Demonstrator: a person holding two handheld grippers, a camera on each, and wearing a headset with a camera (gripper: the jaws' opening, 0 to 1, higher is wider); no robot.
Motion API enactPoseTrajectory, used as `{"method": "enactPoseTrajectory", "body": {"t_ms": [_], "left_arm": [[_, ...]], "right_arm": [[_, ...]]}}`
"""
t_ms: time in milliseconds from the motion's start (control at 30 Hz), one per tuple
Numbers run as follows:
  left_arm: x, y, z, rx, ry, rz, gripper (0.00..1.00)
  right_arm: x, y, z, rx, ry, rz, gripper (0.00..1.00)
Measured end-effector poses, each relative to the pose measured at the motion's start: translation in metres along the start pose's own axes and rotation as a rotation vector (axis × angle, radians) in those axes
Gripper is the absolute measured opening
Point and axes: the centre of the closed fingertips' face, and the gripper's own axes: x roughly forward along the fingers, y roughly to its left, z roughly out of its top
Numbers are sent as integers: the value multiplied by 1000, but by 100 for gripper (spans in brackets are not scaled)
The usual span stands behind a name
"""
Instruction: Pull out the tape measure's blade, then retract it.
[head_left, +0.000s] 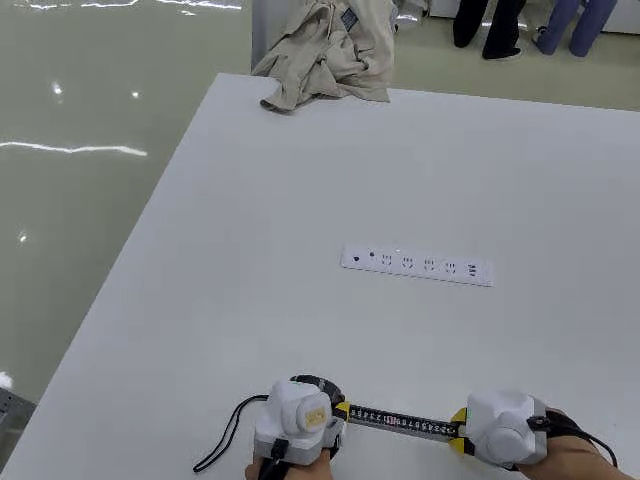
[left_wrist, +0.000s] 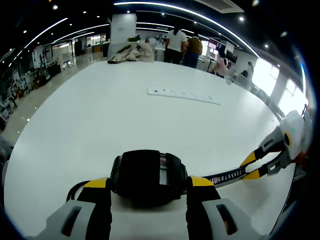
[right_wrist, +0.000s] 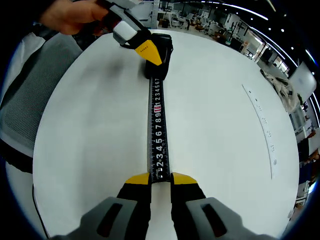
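Note:
The black tape measure case (left_wrist: 148, 172) rests on the white table (head_left: 300, 250) with my left gripper (left_wrist: 148, 182) shut on it, yellow-tipped jaws pressing on both sides. Its blade (right_wrist: 158, 125) is drawn out a short way, with black numbers and one red mark facing up. My right gripper (right_wrist: 160, 177) is shut on the blade's free end. In the head view the left gripper (head_left: 315, 396) and the right gripper (head_left: 458, 430) sit near the table's front edge, joined by the blade (head_left: 400, 421). The case's black wrist strap (head_left: 225, 440) trails left.
A white power strip (head_left: 417, 266) lies mid-table, beyond the grippers. A crumpled beige jacket (head_left: 330, 50) sits at the table's far edge. The table's left edge runs diagonally beside a shiny floor (head_left: 90, 150). People (left_wrist: 182, 47) stand past the far end.

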Motion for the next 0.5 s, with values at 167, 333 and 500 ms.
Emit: {"method": "enactPoseTrajectory", "body": {"t_ms": [167,333,500], "left_arm": [[1,0,0,1,-1,0,57],[1,0,-1,-1,-2,0,57],[1,0,-1,1,0,-1,57]], "right_arm": [[2,0,5,-7,-4,1,14],[5,1,10,-13,-10,2,14],[8,1,15,-20,-16,1,14]]}}
